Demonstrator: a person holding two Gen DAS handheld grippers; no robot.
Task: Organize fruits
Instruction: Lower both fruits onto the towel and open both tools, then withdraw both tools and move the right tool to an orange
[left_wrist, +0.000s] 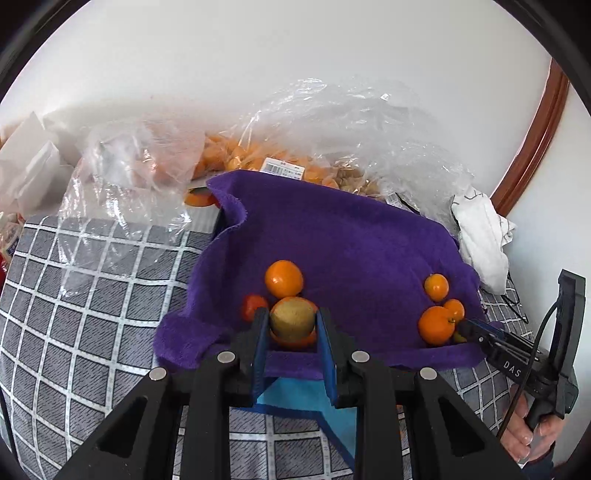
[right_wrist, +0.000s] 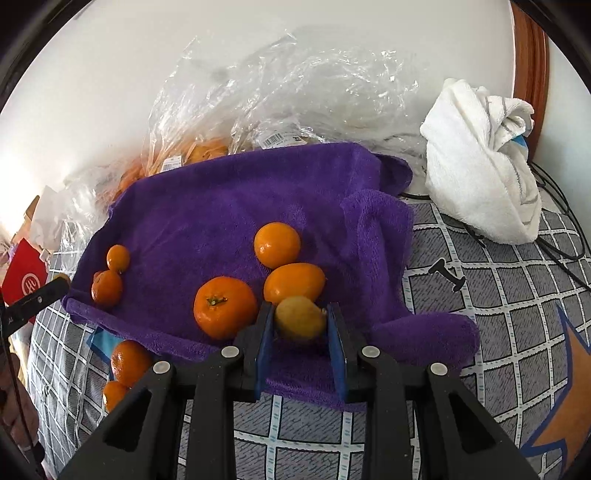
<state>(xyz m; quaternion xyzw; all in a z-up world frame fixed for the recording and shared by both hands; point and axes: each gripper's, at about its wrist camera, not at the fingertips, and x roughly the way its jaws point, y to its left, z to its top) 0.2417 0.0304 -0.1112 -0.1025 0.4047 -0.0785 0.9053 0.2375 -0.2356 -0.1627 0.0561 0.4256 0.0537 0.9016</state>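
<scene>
A purple towel (left_wrist: 343, 236) lies on the checked cloth, also in the right wrist view (right_wrist: 221, 206). My left gripper (left_wrist: 291, 325) is shut on a brown kiwi (left_wrist: 291, 317), above an orange (left_wrist: 295, 341); another orange (left_wrist: 283, 278) and a small red-orange fruit (left_wrist: 253, 304) lie just beyond. My right gripper (right_wrist: 300, 321) is shut on a yellowish fruit (right_wrist: 299, 317) at the towel's near edge, with three oranges (right_wrist: 225, 306) beside it. The right gripper also shows in the left wrist view (left_wrist: 465, 328), next to oranges (left_wrist: 436, 325).
Clear plastic bags (left_wrist: 280, 147) of oranges lie behind the towel by the white wall. A crumpled white cloth (right_wrist: 480, 166) and black cables sit at the right. Two oranges (right_wrist: 127, 363) lie off the towel's left front edge. A red packet (right_wrist: 26, 280) is at far left.
</scene>
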